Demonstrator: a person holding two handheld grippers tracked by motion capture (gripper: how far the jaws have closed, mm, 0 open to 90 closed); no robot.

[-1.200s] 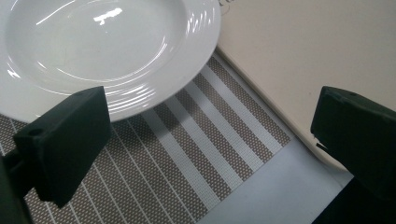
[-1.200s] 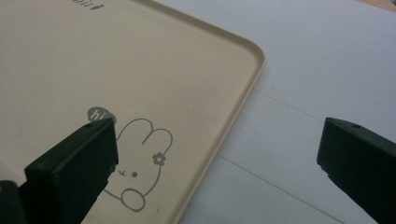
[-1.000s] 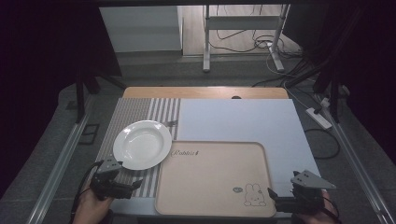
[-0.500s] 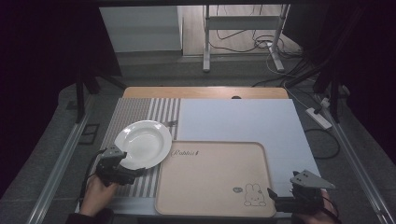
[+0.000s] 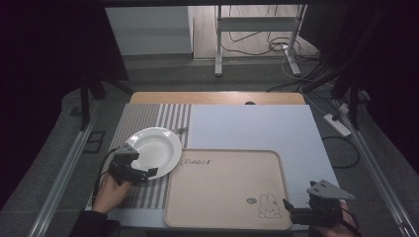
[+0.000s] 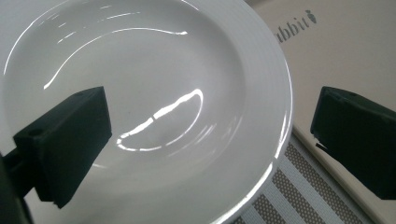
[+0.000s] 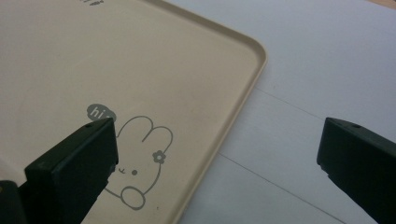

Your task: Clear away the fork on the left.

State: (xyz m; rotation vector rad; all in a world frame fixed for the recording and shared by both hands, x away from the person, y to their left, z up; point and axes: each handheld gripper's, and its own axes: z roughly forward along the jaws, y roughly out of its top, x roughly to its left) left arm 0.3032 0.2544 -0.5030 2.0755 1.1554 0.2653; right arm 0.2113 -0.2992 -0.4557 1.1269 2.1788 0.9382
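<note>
High view: left gripper (image 5: 148, 172) at lower left of frame, jaws apart, reaching over the near rim of a white plate (image 5: 153, 148) set on a striped placemat (image 5: 148, 116), the plate's right edge just beside a beige tray (image 5: 222, 187). Right gripper (image 5: 287, 207) parked at lower right, off the tray's near corner, jaws spread, holding nothing, probably kept clear while the left works.

Left gripper view: jaws wide apart, straddling the plate (image 6: 154, 93) across its rim, one jaw above the bowl at left, the other outside the rim at right; likely lined up to pinch the rim.

Right gripper view: jaws open over the tray's (image 7: 196, 60) rounded corner and rabbit print (image 7: 140, 154), pale table sheet (image 7: 317, 70) at right.
</note>
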